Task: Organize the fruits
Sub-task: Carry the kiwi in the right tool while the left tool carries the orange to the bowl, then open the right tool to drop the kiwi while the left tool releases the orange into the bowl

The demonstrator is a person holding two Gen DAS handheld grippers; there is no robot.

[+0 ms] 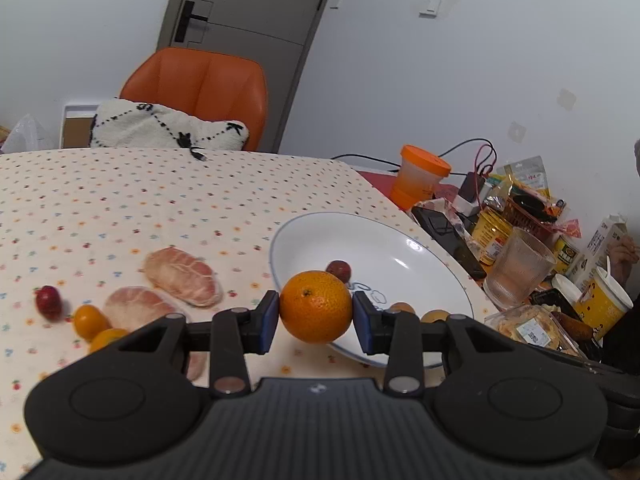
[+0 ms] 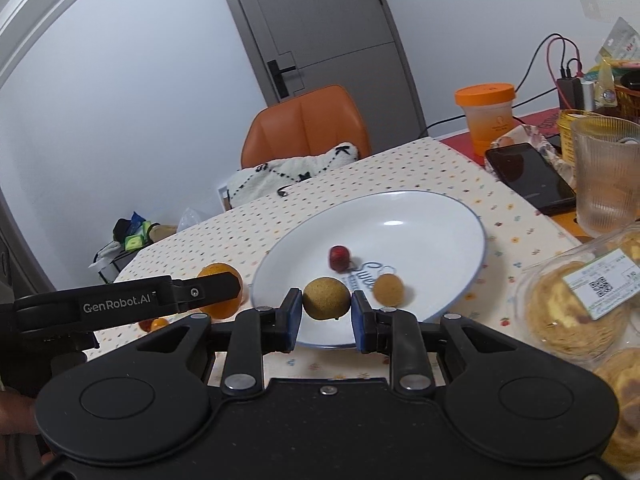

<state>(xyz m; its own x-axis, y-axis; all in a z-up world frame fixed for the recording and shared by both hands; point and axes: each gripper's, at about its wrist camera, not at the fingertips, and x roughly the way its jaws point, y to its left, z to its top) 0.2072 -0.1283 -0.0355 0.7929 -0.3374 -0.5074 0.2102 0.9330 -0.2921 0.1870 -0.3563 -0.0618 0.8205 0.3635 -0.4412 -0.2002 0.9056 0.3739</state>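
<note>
My left gripper is shut on a mandarin, held just off the left rim of the white plate. In the right wrist view, my right gripper is shut on a small brown round fruit above the plate's near rim. Inside the plate lie a red fruit and another brown fruit. On the cloth to the left sit two pomelo segments, a red fruit and two small orange fruits.
Right of the plate stand a ribbed glass, a black phone, an orange-lidded cup, snack packets and a clear pastry box. An orange chair with a cushion is behind the table. A person's hand shows far right.
</note>
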